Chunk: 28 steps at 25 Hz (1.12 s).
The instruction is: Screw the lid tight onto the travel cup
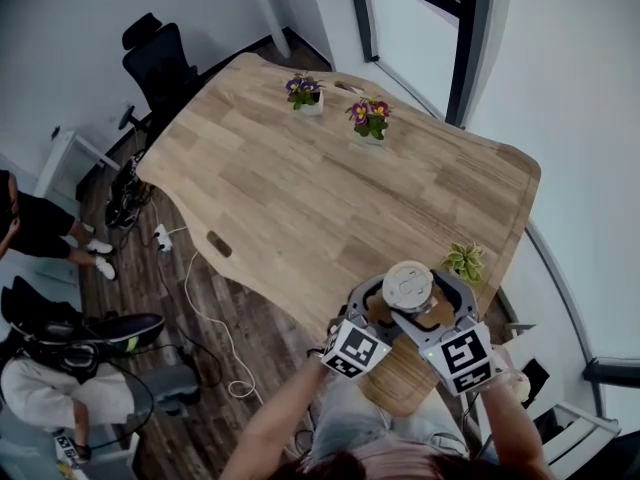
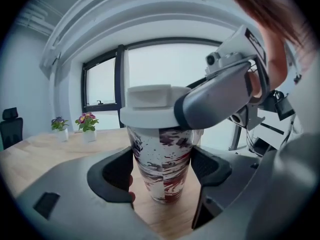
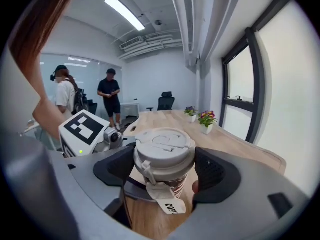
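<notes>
Clamping my left gripper (image 2: 162,170) fingers on travel cup (image 2: 160,149), right gripper (image 3: 165,173) fingers on lid (image 3: 164,143); head view hides cup body beneath lid.

White tab (image 3: 169,202) hanging off lid (image 3: 164,146): black print "COFF…", rest cut off. Nothing else legible.

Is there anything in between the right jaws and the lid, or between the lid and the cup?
No, nothing visible is in the way. The right gripper has its jaws closed right on the lid, which already sits on top of the travel cup. The left gripper holds the cup's sides with its jaws.
</notes>
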Motion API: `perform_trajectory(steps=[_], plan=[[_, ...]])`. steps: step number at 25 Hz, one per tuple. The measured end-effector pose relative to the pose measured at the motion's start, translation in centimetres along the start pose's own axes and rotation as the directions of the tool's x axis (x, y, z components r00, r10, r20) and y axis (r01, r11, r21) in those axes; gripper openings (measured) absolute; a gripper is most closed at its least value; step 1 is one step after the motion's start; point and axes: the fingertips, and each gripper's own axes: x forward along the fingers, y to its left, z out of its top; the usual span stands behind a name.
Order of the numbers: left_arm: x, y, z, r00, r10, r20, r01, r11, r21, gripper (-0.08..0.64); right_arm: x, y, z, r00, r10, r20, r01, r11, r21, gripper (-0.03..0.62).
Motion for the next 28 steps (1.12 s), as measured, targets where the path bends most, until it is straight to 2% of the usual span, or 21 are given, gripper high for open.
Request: perform_trajectory(steps=[3, 6, 9, 12, 14, 19, 21, 24, 28], plan=[[0.0, 0.0, -0.1, 1.000, 0.005, 0.001, -0.005, 1.000, -0.006, 0.345, 0.1, 0.1, -0.1, 1.000, -0.029, 0.004, 0.029, 0.999, 0.041, 0.360], [0.0, -0.2, -0.2, 0.998, -0.058, -0.014, 0.058, 0.998, 0.012, 0.344, -0.1, 0.3, -0.3, 0.999, 0.028, -0.018, -0.027, 0.998, 0.053, 0.360], [-0.2, -0.6, -0.4, 0.989, -0.139, -0.042, 0.141, 0.989, 0.048, 0.345, -0.3, 0.4, -0.2, 0.994, 0.103, -0.040, -0.104, 0.995, -0.011, 0.362], [-0.2, -0.8, -0.4, 0.984, -0.168, -0.063, 0.172, 0.983, 0.064, 0.345, -0.2, 0.6, -0.4, 0.985, 0.155, -0.080, -0.161, 0.984, -0.075, 0.360], [-0.2, -0.7, -0.3, 0.987, -0.147, -0.058, 0.151, 0.987, 0.060, 0.345, -0.2, 0.6, -0.3, 0.989, 0.131, -0.071, -0.137, 0.988, -0.078, 0.360], [-0.3, -0.5, -0.3, 1.000, -0.015, -0.001, 0.015, 1.000, 0.007, 0.345, -0.2, 0.5, -0.3, 0.999, -0.050, 0.006, 0.050, 0.999, 0.014, 0.360], [-0.4, -0.5, -0.4, 1.000, 0.010, 0.007, -0.010, 1.000, -0.005, 0.345, -0.2, 0.6, -0.4, 0.997, -0.071, 0.023, 0.070, 0.996, 0.057, 0.360], [-0.4, -0.6, -0.5, 1.000, -0.025, -0.004, 0.025, 1.000, 0.006, 0.345, -0.5, 0.7, -0.3, 1.000, -0.007, 0.029, 0.004, 0.995, 0.102, 0.360], [-0.5, -1.1, -0.5, 0.990, -0.135, -0.046, 0.137, 0.990, 0.046, 0.345, -1.0, 0.9, -0.4, 0.993, 0.114, -0.022, -0.114, 0.993, 0.018, 0.362]])
